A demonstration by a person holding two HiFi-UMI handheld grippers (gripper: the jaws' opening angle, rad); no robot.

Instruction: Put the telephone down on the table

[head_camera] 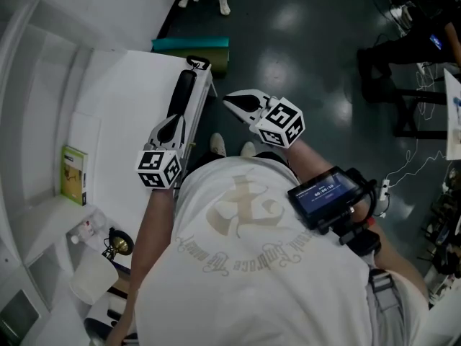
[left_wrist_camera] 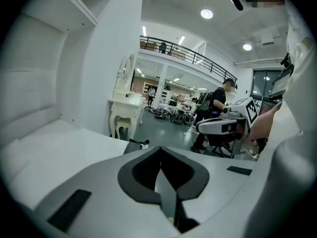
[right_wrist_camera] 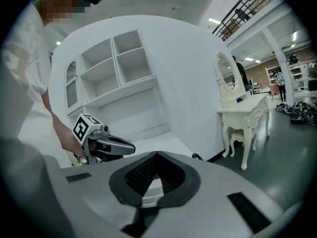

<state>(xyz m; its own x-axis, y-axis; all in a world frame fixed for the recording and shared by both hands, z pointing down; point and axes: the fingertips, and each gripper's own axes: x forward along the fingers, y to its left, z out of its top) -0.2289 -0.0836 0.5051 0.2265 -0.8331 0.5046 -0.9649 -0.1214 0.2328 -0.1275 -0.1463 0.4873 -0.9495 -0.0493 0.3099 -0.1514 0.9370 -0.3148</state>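
The telephone is not in either gripper. At the near left end of the table [head_camera: 130, 99] there is a small brass and black thing [head_camera: 119, 244], partly hidden by the person's left arm. It may be the telephone, but I cannot tell for sure.

The left forearm goes forward along the table's right edge. The left gripper [head_camera: 174, 120] points away from the person, just beside a long black thing [head_camera: 181, 92] that lies along this edge. Its jaws are pressed together, with nothing between them.

The right arm is bent, with the forearm turned toward the left. The right gripper [head_camera: 233, 103] points forward and left over the dark floor, near the table's edge but apart from it. Its jaws are also together and empty. A screen [head_camera: 324, 193] is strapped on the right forearm.

A green box [head_camera: 73, 173] lies further left on the table.
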